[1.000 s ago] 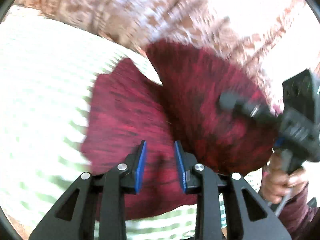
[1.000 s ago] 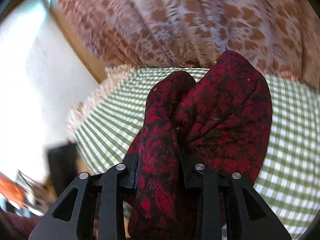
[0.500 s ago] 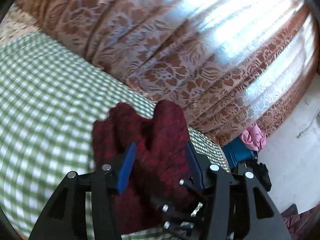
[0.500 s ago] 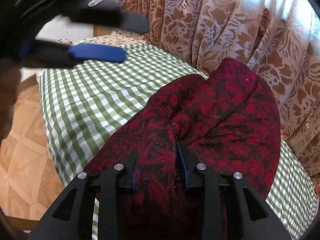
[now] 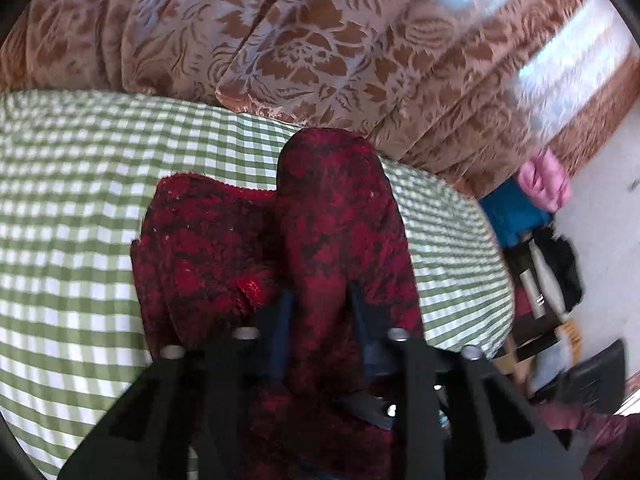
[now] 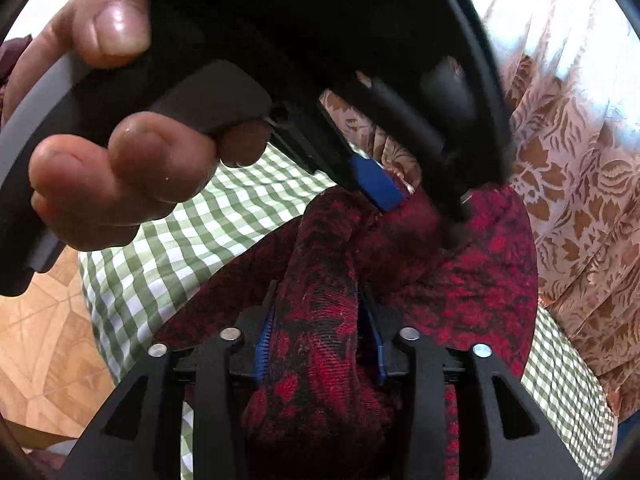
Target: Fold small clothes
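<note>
Red-and-black knitted cloth, a small garment (image 5: 332, 216) with a nubbly, mottled weave, lies bunched on a surface covered in green-and-white gingham (image 5: 80, 208). In the left wrist view it rises in two rounded humps, one flatter with a ribbed bright-red hem, the other a tall lobe running back between the fingers. The left gripper (image 5: 320, 312) is closing, its blue-padded black fingers pressing a thick fold of the knit from both sides. In the right wrist view a rolled ridge of the same garment (image 6: 480, 280) fills the gap of the right gripper (image 6: 320, 332); its jaws are opening, yet the blue pads (image 6: 262, 344) touch the cloth on each side. Above it the person's hand (image 6: 120, 152) wraps the black handle of the other gripper, whose blue-tipped finger (image 6: 378, 180) meets the fabric's upper fold. Behind hangs a brown curtain (image 5: 320, 48) with a pale floral pattern, falling in soft pleats.
</note>
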Available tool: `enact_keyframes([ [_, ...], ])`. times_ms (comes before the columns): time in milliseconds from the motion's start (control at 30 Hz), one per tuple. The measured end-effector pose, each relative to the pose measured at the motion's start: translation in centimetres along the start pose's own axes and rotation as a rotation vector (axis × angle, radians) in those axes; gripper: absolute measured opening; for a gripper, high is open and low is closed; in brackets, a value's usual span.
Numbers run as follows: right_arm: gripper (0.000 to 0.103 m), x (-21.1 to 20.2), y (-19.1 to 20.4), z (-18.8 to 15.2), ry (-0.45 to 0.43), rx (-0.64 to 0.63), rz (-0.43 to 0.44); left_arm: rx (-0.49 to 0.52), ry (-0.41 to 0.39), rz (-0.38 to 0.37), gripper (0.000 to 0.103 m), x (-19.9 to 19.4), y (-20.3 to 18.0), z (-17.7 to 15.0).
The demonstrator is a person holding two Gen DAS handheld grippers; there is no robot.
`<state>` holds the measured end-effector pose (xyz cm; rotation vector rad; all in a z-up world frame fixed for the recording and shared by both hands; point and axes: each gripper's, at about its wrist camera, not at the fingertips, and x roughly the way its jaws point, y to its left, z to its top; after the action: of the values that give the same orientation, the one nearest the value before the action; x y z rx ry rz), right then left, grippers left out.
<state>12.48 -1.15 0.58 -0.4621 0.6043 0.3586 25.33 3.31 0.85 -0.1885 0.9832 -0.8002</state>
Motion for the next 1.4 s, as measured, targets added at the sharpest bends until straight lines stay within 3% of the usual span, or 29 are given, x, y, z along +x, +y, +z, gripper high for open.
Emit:
enact_keyframes([
  [67, 0.042, -0.5, -0.1, -0.1, -0.013, 0.003, 0.005, 0.026, -0.009, 0.034, 0.014, -0.3, -0.8, -0.1],
  [133, 0.055, -1.3, -0.6, -0.2, -0.035, 0.014, 0.053, 0.035, -0.016, 0.057, 0.013, -0.7, -1.1, -0.2],
  [167, 0.062, -2.0, -1.0, -0.3, -0.049, 0.024, 0.101, 0.035, -0.02, 0.067, 0.013, -0.8, -1.1, -0.2],
  [233, 0.065, -3.7, -2.3, -0.7, -0.077, 0.073, 0.2, 0.029, -0.026, 0.075, 0.013, -1.5, -1.1, -0.4],
  [333, 0.066, -6.1, -5.6, -2.0, -0.066, 0.22, 0.428, 0.027, -0.037, 0.087, 0.013, -2.6, -0.8, -0.8],
  [400, 0.065, -7.5, -7.7, -3.2, -0.068, 0.291, 0.49, 0.017, -0.043, 0.099, 0.013, -3.1, -0.3, -1.3],
  [533, 0.064, -8.4, -10.6, -5.1, -0.059, 0.371, 0.424, -0.018, -0.054, 0.104, 0.013, -3.5, 0.8, -2.0],
  [633, 0.059, -7.0, -10.6, -5.7, -0.021, 0.373, 0.357, -0.051, -0.061, 0.109, 0.013, -3.9, 1.7, -2.8],
  [833, 0.059, -5.4, -5.6, -3.7, -0.024, 0.186, 0.214, -0.133, -0.105, 0.13, 0.013, -6.0, 3.6, -4.7],
  [1033, 0.062, -2.0, 0.7, -3.3, 0.025, -0.046, 0.036, -0.239, -0.092, 0.331, 0.014, -3.4, 6.6, -7.7],
  [1133, 0.062, -0.7, 1.0, -3.7, 0.024, -0.038, 0.011, -0.222, -0.136, 0.409, 0.015, -1.3, 6.1, -8.6],
  [1200, 0.062, -0.7, 0.3, -3.7, 0.023, -0.009, 0.034, -0.167, -0.163, 0.473, 0.015, -0.5, 4.8, -8.7],
  [1267, 0.062, -0.9, -1.6, -3.4, 0.03, 0.042, 0.118, -0.145, -0.177, 0.486, 0.015, -0.6, 4.2, -8.7],
  [1400, 0.062, -2.3, -7.5, -2.6, 0.046, 0.274, 0.406, -0.128, -0.198, 0.482, 0.015, -1.1, 3.7, -8.7],
])
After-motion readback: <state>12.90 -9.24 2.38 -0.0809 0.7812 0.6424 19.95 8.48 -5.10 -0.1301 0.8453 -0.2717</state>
